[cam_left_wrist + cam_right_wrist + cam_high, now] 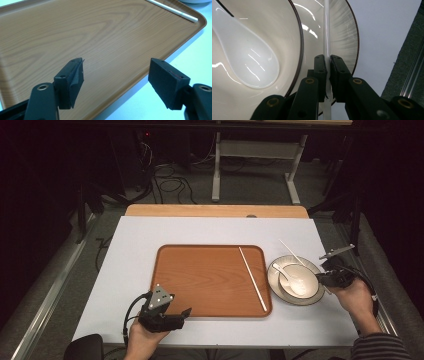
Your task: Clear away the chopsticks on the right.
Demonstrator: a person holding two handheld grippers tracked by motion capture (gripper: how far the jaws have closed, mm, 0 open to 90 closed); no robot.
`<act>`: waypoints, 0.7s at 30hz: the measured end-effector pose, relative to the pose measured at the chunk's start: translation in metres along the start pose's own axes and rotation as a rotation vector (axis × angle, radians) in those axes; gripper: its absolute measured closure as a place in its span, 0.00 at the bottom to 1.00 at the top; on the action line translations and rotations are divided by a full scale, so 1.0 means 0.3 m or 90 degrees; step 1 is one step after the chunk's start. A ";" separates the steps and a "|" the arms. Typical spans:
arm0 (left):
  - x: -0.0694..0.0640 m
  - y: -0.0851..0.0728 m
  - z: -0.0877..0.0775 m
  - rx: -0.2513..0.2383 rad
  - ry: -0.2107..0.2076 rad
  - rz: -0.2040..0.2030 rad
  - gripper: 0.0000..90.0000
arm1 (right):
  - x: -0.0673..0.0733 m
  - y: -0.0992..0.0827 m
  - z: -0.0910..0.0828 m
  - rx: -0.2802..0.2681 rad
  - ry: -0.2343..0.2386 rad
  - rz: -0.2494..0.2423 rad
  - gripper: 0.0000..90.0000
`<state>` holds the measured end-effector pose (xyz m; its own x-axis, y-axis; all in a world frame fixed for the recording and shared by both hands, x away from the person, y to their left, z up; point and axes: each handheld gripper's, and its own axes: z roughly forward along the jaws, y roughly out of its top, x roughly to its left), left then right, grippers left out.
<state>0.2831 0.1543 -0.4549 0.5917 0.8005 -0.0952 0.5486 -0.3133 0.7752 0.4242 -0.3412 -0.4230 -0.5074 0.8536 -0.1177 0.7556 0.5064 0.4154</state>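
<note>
A: Where is the right hand-held gripper (328, 75)?

B: At the right side of the desk (135, 265), over the near rim of the plate (347, 32). Its jaws are clamped on a white chopstick (327, 30), pads pressing it from both sides.

A: And how does that chopstick lie?

B: Across the plate's rim, just beside the bowl (274, 22) that sits on the plate. In the high view it runs from the right hand-held gripper (326, 279) up past the far edge of the plate (311, 301), its far end over the desk.

A: What is in the bowl?

B: A white spoon (249, 62), scoop toward the gripper, handle leaning up over the far rim.

A: Is there a second chopstick?

B: Yes, another chopstick (252, 277) lies inside the tray (200, 280), slanted along its right side, well apart from the held one.

A: The left hand-held gripper (116, 77)?

B: Its jaws stand wide apart with nothing between them. It hovers over the near edge of the tray (75, 37), toward the near right corner in its own view. In the high view the left hand-held gripper (184, 314) sits at the tray's near left corner, held in the person's hand (142, 340).

A: Where is the tray relative to the plate?

B: Just left of it, in the middle of the desk; whether the two touch I cannot tell.
</note>
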 end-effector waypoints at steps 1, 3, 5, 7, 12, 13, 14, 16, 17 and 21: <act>-0.001 0.002 0.002 0.000 -0.002 0.001 0.32 | 0.001 -0.002 -0.001 -0.003 -0.003 -0.002 0.95; -0.002 0.005 0.005 0.000 -0.005 0.004 0.32 | 0.004 -0.007 -0.009 -0.011 -0.007 0.001 0.95; -0.003 0.008 0.009 0.001 -0.008 0.007 0.32 | 0.006 -0.014 -0.023 -0.024 -0.010 0.003 0.95; -0.003 0.011 0.014 0.002 -0.011 0.011 0.32 | 0.009 -0.019 -0.043 -0.036 -0.013 0.003 0.95; -0.008 0.022 0.029 0.004 -0.020 0.019 0.32 | 0.027 -0.028 -0.106 -0.065 -0.023 0.003 0.95; -0.009 0.024 0.032 0.006 -0.023 0.023 0.32 | 0.031 -0.029 -0.119 -0.071 -0.023 0.001 0.95; -0.010 0.029 0.037 0.005 -0.027 0.026 0.32 | 0.044 -0.033 -0.144 -0.083 -0.026 -0.002 0.95; -0.010 0.031 0.040 0.005 -0.029 0.027 0.32 | 0.051 -0.035 -0.157 -0.089 -0.025 -0.003 0.95; -0.011 0.033 0.042 0.005 -0.031 0.028 0.32 | 0.060 -0.036 -0.169 -0.094 -0.026 -0.004 0.95; -0.013 0.043 0.053 0.005 -0.041 0.037 0.32 | 0.108 -0.039 -0.214 -0.112 -0.023 -0.016 0.95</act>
<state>0.2973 0.1389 -0.4545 0.6589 0.7468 -0.0901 0.5171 -0.3627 0.7753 0.3723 -0.3271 -0.3736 -0.5083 0.8461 -0.1608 0.6572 0.5017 0.5626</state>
